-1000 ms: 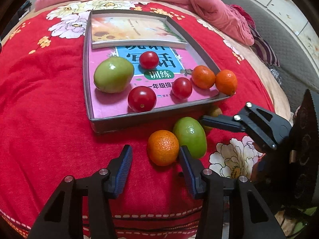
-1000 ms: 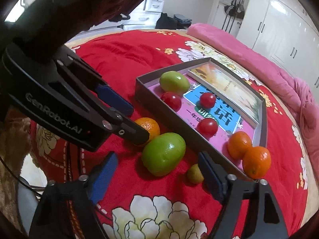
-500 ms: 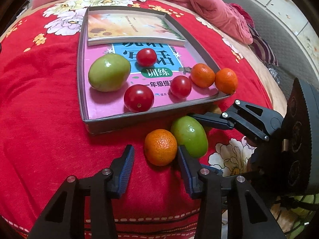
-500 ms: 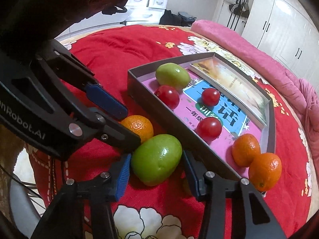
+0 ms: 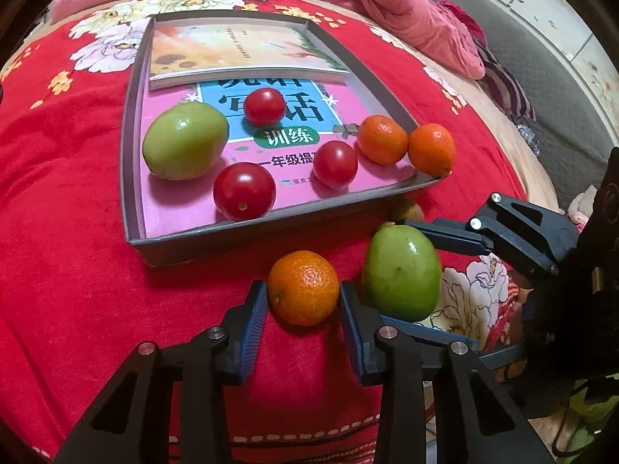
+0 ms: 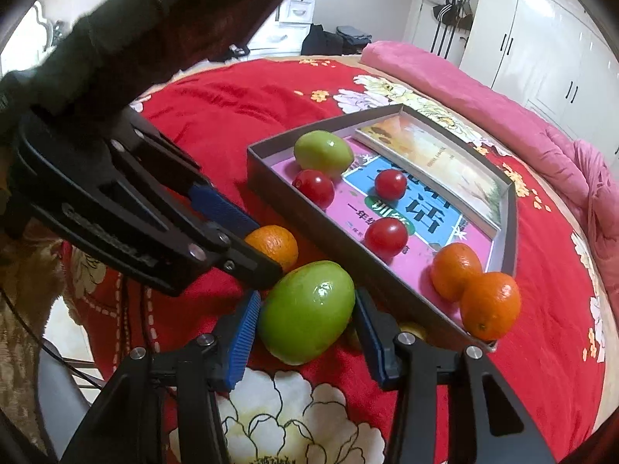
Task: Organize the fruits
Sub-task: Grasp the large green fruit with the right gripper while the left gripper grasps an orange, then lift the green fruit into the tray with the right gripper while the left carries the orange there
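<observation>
Left gripper half closed around orange, blue pads bracketing its widest part, right pad seemingly touching the peel, left pad touching or just shy; cannot tell if squeezed. Lies on red bedspread, just in front of tray near wall.

Likely light, firm under a slightly giving, dimpled peel; decent friction on ribbed pads. Best held across the equator, modest force, since round fruit rolls out of a high or low pinch.

Further right, touching or nearly touching the orange: green fruit, between the pads of right gripper. Jaws partly closed around it, pads at or near both flanks; contact not certain. Glossy smooth skin, probably heavier and more slippery than the orange, egg-shaped, so a grip across the short axis at mid-body seems safest. Small yellowish fruit behind it, against the tray wall.

Room: tight between the two grippers, left gripper's right finger wedged between both fruits, fingers crossing in the right view. Tray wall raised, needing a lift before moving forward. Inside, open floor at near-left corner and centre; green fruit, three tomatoes, two oranges and a book filling the rest. One orange at the right corner, apparently over the rim. Soft bedding, so a rolling risk on release.
</observation>
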{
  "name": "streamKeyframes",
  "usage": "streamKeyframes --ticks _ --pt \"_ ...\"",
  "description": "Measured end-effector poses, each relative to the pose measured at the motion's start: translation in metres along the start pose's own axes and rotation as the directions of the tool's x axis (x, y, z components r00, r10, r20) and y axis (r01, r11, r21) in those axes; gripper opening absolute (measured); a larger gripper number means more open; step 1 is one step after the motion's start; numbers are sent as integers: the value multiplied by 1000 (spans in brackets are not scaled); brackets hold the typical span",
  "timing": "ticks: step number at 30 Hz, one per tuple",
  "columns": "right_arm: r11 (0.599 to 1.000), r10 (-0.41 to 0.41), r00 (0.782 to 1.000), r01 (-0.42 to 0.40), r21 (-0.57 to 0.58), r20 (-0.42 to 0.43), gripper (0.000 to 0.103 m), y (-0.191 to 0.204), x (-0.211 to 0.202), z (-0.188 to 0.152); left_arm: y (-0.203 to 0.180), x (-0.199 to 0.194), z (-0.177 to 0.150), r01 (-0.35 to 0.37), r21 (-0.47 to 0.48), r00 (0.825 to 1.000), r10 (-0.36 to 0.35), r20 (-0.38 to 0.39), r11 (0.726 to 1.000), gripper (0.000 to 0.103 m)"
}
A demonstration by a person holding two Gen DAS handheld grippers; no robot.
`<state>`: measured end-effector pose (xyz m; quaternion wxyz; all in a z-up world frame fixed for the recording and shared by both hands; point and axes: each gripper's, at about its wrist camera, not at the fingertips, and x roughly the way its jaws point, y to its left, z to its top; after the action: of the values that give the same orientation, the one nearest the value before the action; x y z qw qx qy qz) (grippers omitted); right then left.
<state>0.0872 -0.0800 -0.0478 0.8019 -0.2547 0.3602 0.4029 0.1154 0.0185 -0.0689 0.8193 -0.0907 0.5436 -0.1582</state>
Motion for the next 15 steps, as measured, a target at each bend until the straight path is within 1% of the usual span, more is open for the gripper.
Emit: streamKeyframes --ticks 5,8,11,15 --pt "1000 -4 1000 4 9 0 49 -2 -4 0 1 1 1 2 -5 1000 -2 4 1000 38" --pt "1000 -8 1000 8 21 11 49 -4 -9 1 0 -3 1 4 -11 1000 -4 20 1000 37" --pt "999 -9 999 8 42 31 49 -9 -16 1 -3 -20 2 -15 12 997 14 82 1000 37" --pt "997 3 998 -9 82 69 49 -17 -23 5 -2 -44 5 -22 6 985 20 171 1000 37"
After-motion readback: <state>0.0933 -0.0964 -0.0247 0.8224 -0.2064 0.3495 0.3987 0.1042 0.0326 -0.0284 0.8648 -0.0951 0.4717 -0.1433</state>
